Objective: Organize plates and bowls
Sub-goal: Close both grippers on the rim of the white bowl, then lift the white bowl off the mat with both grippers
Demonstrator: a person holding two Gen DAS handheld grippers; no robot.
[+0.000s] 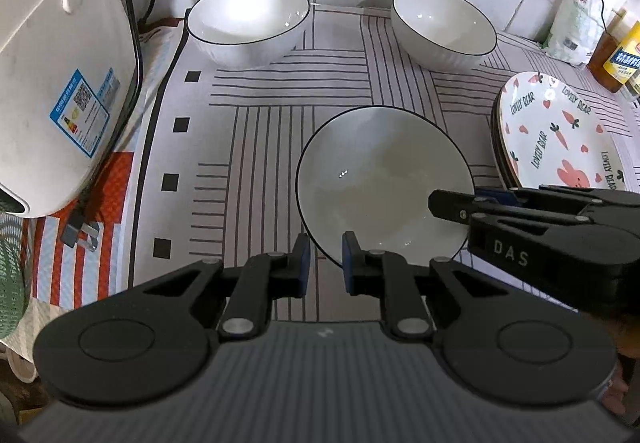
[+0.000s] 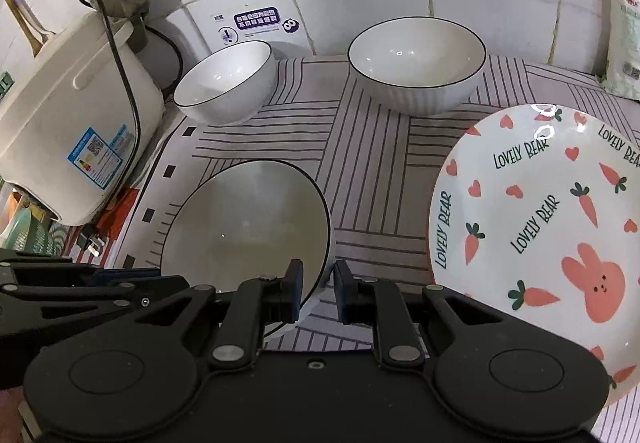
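bowl [image 1: 380, 179] sits tilted on the striped mat [image 1: 256, 147], pinched at its near rim by both claws: the left gripper [image 1: 326, 255] clamps the near-left rim, one pad inside and one outside, and the right gripper [image 2: 316, 287] clamps the near-right rim likewise. two more bowls, left back bowl [image 1: 248, 19] and right back bowl [image 1: 442, 25], stand beyond the held bowl, well apart. the plate stack [image 2: 540, 203] lies just right of it, the rice cooker [image 1: 60, 75] off to its left. the mat toward either back bowl looks clear.
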